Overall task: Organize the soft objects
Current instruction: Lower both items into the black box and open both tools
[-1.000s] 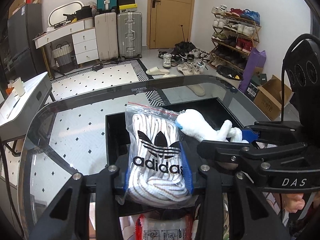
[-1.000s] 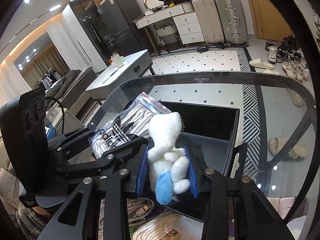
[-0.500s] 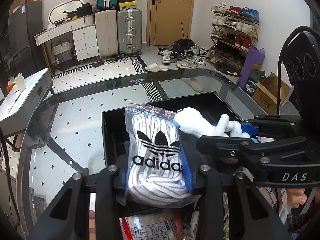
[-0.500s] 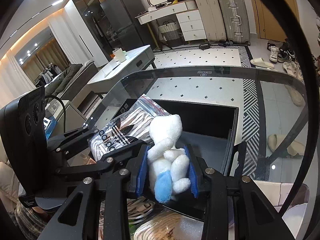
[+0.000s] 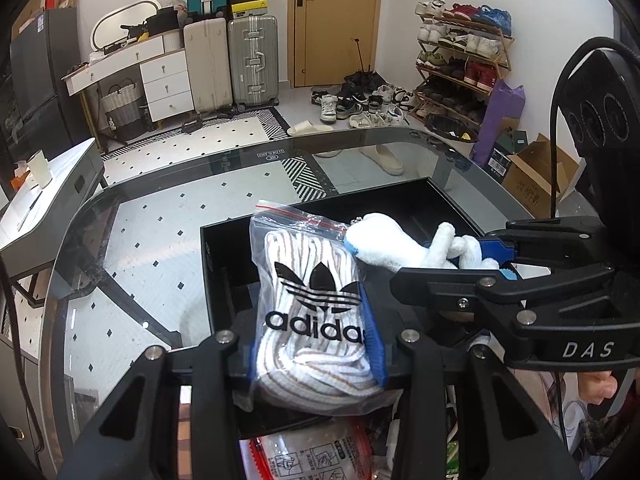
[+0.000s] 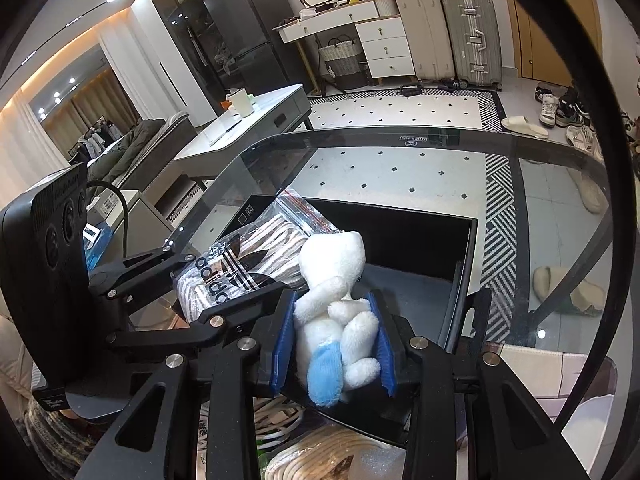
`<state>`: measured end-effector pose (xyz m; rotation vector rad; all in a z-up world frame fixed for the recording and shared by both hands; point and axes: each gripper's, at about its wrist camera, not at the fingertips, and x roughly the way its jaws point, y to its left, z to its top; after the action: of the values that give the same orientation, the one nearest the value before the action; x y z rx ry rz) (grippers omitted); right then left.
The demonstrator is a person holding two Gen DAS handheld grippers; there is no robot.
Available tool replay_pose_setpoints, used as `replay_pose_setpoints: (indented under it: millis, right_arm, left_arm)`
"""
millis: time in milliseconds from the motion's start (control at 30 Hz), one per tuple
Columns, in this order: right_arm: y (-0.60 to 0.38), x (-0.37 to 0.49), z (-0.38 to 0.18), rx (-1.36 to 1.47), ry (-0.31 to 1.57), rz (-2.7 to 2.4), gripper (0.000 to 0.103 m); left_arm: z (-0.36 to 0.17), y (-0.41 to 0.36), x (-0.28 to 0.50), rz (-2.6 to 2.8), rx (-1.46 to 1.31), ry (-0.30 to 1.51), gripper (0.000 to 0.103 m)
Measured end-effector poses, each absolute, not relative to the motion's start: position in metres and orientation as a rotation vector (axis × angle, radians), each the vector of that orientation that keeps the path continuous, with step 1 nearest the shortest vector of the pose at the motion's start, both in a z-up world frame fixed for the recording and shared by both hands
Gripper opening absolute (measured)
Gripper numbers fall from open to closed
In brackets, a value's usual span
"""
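Bag [image 5: 316, 312] in opening left gripper [image 5: 316, 354], plush [image 6: 336, 320] clamped in right gripper [image 6: 334, 352], both over box [image 6: 424, 240]; bag may snag the rim.

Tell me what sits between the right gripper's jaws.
A white plush toy with a blue patch, squeezed between the right gripper's blue pads over the black box. The right wrist view shows it best.

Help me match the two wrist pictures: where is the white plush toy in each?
Left wrist: white plush toy right of centre, beside the adidas bag.
Right wrist: low centre, between the blue pads.
Shared landmark: the black box underneath.
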<state>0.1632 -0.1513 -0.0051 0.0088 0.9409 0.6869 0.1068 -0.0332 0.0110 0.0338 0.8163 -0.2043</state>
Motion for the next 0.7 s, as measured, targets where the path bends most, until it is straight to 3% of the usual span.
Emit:
replay_pose_setpoints:
  millis: [233, 367, 533, 700]
  right_arm:
    - [-0.149, 0.155, 0.010, -0.016, 0.898, 0.678, 0.052]
    - [-0.150, 0.147, 0.022, -0.016, 0.872, 0.691, 0.069]
    - [-0.151, 0.136, 0.035, -0.026, 0.844, 0.685, 0.087]
    - [-0.161, 0.127, 0.043, 0.004, 0.834, 0.675, 0.095]
  left_arm:
    - [0.016, -0.034, 0.102, -0.186, 0.044, 0.816, 0.063]
    - [0.023, -0.034, 0.096, -0.200, 0.040, 0.795, 0.079]
    - [0.029, -0.033, 0.088, -0.207, 0.025, 0.783, 0.086]
    - [0.036, -0.030, 0.075, -0.208, 0.014, 0.759, 0.098]
